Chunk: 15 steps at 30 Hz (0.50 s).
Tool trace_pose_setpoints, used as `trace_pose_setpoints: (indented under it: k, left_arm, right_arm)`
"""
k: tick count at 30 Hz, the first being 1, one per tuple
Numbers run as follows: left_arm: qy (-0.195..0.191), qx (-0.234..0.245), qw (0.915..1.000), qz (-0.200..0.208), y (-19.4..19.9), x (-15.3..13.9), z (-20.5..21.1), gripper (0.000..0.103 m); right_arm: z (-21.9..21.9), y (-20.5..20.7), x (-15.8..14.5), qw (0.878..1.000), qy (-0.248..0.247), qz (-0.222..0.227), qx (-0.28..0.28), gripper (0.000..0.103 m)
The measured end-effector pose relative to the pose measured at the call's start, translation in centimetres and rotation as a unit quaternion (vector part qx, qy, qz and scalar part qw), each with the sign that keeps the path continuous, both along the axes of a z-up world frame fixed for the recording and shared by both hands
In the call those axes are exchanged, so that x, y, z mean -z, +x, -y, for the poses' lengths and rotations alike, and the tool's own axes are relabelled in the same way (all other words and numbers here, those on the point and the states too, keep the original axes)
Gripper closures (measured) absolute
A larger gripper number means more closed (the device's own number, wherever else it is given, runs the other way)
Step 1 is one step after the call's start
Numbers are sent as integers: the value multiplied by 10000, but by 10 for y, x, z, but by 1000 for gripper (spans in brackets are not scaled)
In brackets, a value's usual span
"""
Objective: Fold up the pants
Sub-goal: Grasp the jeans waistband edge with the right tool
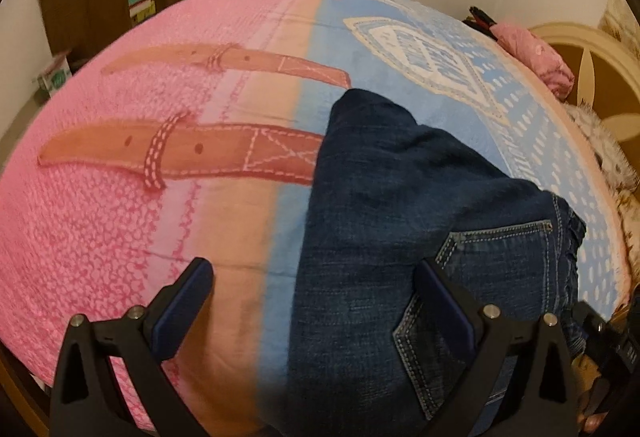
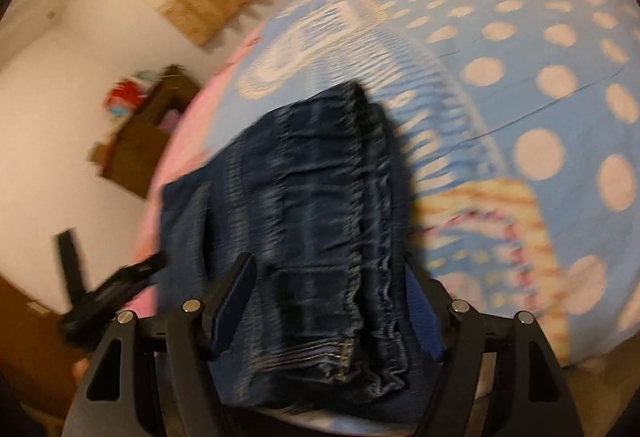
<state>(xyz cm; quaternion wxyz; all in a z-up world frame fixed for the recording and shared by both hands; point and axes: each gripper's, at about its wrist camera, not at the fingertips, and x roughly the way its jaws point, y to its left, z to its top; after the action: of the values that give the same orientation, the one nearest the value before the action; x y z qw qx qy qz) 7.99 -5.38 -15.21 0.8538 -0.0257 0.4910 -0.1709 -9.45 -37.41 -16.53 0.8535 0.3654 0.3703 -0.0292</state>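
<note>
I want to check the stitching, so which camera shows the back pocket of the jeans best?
The left wrist view: the back pocket on the jeans is sharp there, its pale stitching clear, partly behind a gripper finger. The right wrist view is motion-blurred and shows mainly the bunched waistband; no pocket is discernible.

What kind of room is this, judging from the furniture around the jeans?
Most likely a bedroom. The dark blue denim jeans lie on a bed with a pink and blue printed blanket, a cream wooden headboard stands at one end, and a brown wooden cupboard stands by the wall.
</note>
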Motion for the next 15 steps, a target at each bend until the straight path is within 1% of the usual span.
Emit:
trace_pose_setpoints:
  k: [2,3,4,5,6,7,8,9,10,11,12,14,15]
  left_arm:
    - [-227,-135,9995,-148,-1,4,-9,0]
    - [-344,-196,9990,-187,-2,5,-13,0]
    - [-438,-233,9986,-187,-2,5,-16,0]
    - [-502,-266,9982,-194,-2,5,-19,0]
    - [-524,-283,9980,-212,-2,6,-19,0]
    - [-519,-281,9980,-234,-2,7,-18,0]
    - [-476,-266,9982,-233,-2,7,-16,0]
    - [-424,-237,9986,-209,-2,7,-13,0]
    - [-387,-166,9990,-181,-3,7,-10,0]
    - [-379,-71,9991,-165,-4,7,-7,0]
    - [-371,-3,9992,-157,-3,7,-4,0]
    - [-312,104,9994,-146,-4,7,1,0]
    - [-313,127,9993,-149,-4,8,1,0]
  right_arm:
    - [0,0,-1,9997,90,116,-196,30]
    - [5,-4,1,9983,375,353,-289,30]
    - [12,-7,5,9960,699,503,-245,30]
    - [22,-12,11,9937,989,532,-16,31]
    - [32,-17,17,9933,1035,348,380,31]
    - [37,-19,22,9927,1011,176,627,36]
    - [42,-19,26,9902,1187,192,705,36]
    - [42,-19,26,9901,1212,209,681,36]
    - [39,-16,25,9912,1189,203,541,36]
    - [33,-10,27,9905,1335,235,236,36]
    - [26,-3,32,9872,1571,238,-122,36]
    - [21,1,34,9851,1659,251,-377,36]
    - [21,4,37,9777,1991,368,-556,36]
